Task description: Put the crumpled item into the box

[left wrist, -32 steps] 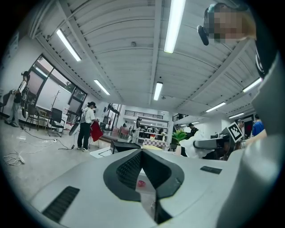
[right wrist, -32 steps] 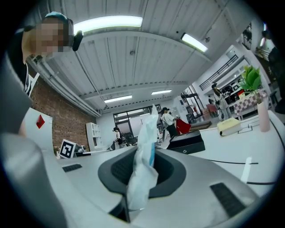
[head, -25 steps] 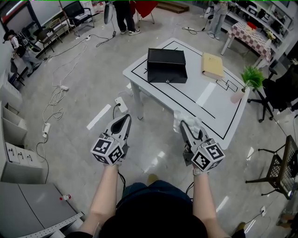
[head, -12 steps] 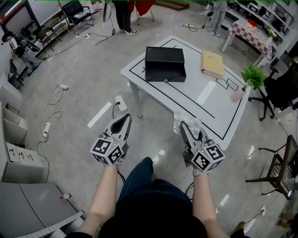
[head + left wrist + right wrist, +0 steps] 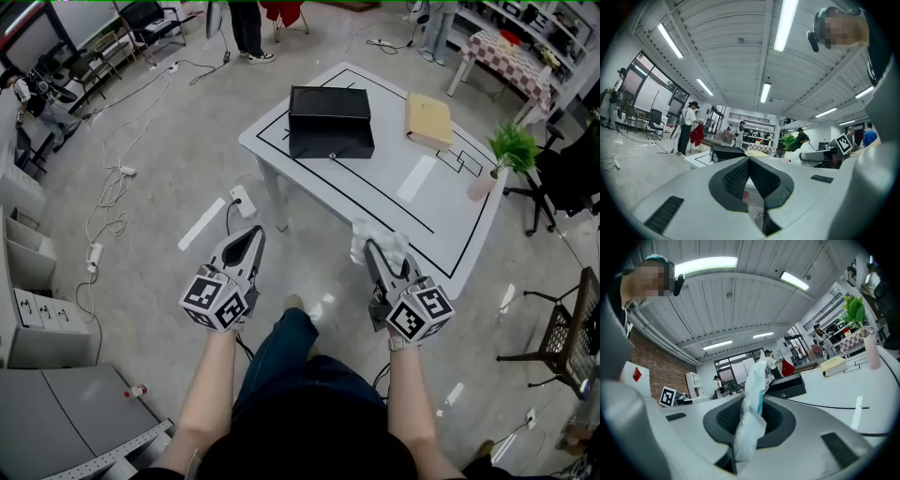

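the person stands by a white table (image 5: 412, 192) and holds a gripper in each hand. both grippers point out flat, toward the table.

the right gripper (image 5: 372, 249) (image 5: 751, 401) is closed on the crumpled thing (image 5: 394, 247) (image 5: 751, 420). the thing is white and thin, with a bit of blue on it. in the right gripper view it stands up tall between the two jaws and sticks out past their tips. the jaws squeeze it from both sides. in the head view it is up in the air, right by the near edge of the table.

the left gripper (image 5: 254, 234) (image 5: 749, 160) is closed too, and its tips touch. nothing is in it. it is over the floor (image 5: 141, 244), to the left of the table and well apart from it.

the box (image 5: 330, 120) (image 5: 787, 387) is black. it sits on the far part of the table, inside a black line drawn on the top. its lid looks shut. it is well apart from the crumpled thing.

a flat yellow pad (image 5: 428, 122) lies on the table to the right of the box. a green plant (image 5: 511, 148) in a pink vase (image 5: 482, 187) stands near the right edge of the table.

cables (image 5: 112, 202) lie on the floor to the left. other people stand far back in the room.
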Motion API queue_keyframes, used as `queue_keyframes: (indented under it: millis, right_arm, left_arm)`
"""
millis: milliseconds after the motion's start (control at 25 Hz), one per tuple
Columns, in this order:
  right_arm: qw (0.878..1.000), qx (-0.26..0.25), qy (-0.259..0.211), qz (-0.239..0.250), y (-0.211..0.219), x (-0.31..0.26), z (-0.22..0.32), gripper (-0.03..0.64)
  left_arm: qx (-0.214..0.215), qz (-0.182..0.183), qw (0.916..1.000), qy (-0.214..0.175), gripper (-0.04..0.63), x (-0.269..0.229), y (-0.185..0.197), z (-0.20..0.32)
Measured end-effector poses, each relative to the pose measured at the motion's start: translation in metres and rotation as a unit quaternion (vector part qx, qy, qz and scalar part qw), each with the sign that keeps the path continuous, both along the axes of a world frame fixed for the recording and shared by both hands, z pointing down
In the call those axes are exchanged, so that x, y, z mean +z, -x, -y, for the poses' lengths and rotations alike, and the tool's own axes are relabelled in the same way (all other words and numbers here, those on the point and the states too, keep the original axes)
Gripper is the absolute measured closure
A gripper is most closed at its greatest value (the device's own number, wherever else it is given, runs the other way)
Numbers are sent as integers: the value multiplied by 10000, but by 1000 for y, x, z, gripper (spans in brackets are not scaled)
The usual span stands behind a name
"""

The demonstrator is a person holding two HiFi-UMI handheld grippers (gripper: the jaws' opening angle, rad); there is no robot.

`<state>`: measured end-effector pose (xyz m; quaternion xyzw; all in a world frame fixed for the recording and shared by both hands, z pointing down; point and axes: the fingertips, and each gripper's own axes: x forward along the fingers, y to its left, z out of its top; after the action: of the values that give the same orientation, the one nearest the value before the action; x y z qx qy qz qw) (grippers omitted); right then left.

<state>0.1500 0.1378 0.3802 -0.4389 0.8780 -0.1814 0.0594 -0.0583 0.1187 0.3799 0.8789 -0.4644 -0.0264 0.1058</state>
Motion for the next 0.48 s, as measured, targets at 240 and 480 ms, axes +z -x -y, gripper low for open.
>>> queue_keyframes:
  millis: [240,480]
  right_arm:
    - [9999,-104,109,48,12,9,20,561]
    - [9998,-85,132,85,13,9,47,561]
  left_arm:
    - [43,97,9997,203,584,17,1,16]
    - [45,91,9998,180,584,16,2,46]
